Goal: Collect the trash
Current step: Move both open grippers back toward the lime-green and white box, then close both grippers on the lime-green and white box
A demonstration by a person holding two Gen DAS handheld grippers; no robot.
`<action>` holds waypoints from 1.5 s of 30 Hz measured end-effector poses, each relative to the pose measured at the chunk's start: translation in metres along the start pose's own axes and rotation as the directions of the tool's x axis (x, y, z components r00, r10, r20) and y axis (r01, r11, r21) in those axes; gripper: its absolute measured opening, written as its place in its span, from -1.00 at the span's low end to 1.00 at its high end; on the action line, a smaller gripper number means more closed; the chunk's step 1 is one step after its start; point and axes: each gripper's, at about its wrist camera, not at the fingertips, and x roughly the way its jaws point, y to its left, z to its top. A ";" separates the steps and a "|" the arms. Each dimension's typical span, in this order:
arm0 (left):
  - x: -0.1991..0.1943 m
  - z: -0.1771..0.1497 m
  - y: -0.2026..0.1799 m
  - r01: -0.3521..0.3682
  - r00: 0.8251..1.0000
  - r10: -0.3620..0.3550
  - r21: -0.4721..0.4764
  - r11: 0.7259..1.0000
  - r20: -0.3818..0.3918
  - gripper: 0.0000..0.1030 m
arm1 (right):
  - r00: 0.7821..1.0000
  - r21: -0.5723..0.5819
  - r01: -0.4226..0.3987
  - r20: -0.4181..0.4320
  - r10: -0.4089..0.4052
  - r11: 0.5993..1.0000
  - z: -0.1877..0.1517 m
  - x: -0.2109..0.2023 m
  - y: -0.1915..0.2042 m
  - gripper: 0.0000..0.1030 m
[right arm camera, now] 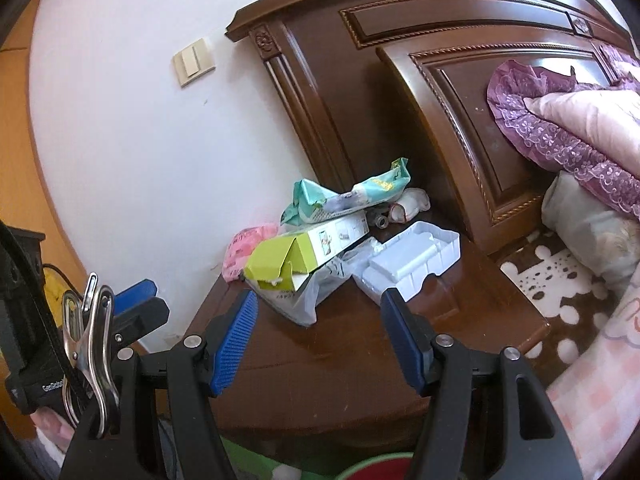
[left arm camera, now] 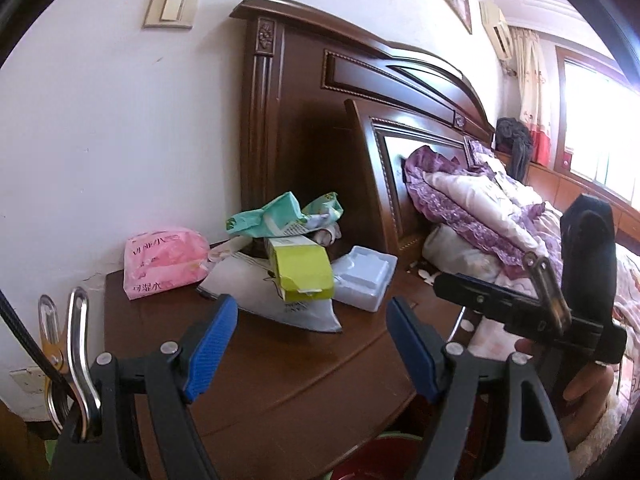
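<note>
Bedside, both claws hover over the nightstand (left arm camera: 280,360) with jaws spread wide and nothing between them — left gripper (left arm camera: 312,344), right gripper (right arm camera: 316,340). Farther back, the trash sits heaped by the headboard (left arm camera: 304,92): yellow-green box (right arm camera: 296,256), white plastic tray (right arm camera: 412,264), crumpled green wrappers (left arm camera: 280,216), probably dumped there for collection.

the pink packet (left arm camera: 162,262) at the back left corner of the desk (left arm camera: 304,364), against the wall, carries pink chinese characters in two lines, of which "小" in the upper and "水" in the lower can be made out. the black device body (right arm camera: 38,390) at the left edge of the right wrist view bears white lettering that starts "genrobo", the rest hidden. small dark print on the white plastic bag (right arm camera: 302,300) under the yellow-green box (right arm camera: 288,256) is too small to read.
</note>
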 end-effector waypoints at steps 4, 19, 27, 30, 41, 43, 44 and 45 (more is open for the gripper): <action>0.010 0.008 0.012 0.000 1.000 -0.001 -0.029 1.000 -0.009 0.56 | 1.000 0.016 -0.004 -0.008 0.004 1.000 0.002 0.008 -0.004 0.28; 0.082 0.021 0.040 -0.026 0.995 0.020 -0.057 0.998 -0.097 0.56 | 0.986 -0.044 0.165 -0.016 -0.166 0.985 0.014 0.033 -0.015 0.28; 0.106 0.016 0.028 0.004 0.990 -0.009 -0.035 0.999 -0.142 0.58 | 0.992 0.027 0.110 -0.065 -0.108 0.994 0.019 0.063 -0.024 0.28; 0.115 0.014 0.013 -0.042 0.989 0.041 -0.005 0.999 -0.143 0.64 | 0.996 0.078 0.066 -0.068 -0.061 0.995 0.026 0.073 -0.031 0.28; 0.148 0.008 0.006 -0.067 0.973 0.071 0.025 0.997 -0.221 0.10 | 0.970 0.304 -0.102 -0.182 0.163 0.947 0.035 0.134 -0.052 0.39; 0.146 0.005 0.012 -0.050 0.978 0.052 0.011 0.999 -0.203 0.05 | 0.955 0.380 -0.128 -0.203 0.218 0.916 0.032 0.150 -0.054 0.39; 0.144 0.004 0.016 -0.036 0.981 0.036 0.003 0.999 -0.192 0.03 | 0.950 0.400 -0.133 -0.208 0.231 0.907 0.031 0.155 -0.054 0.42; 0.140 0.003 0.020 -0.014 0.983 0.012 -0.009 1.000 -0.183 0.03 | 0.946 0.428 -0.148 -0.201 0.254 0.891 0.031 0.159 -0.054 0.44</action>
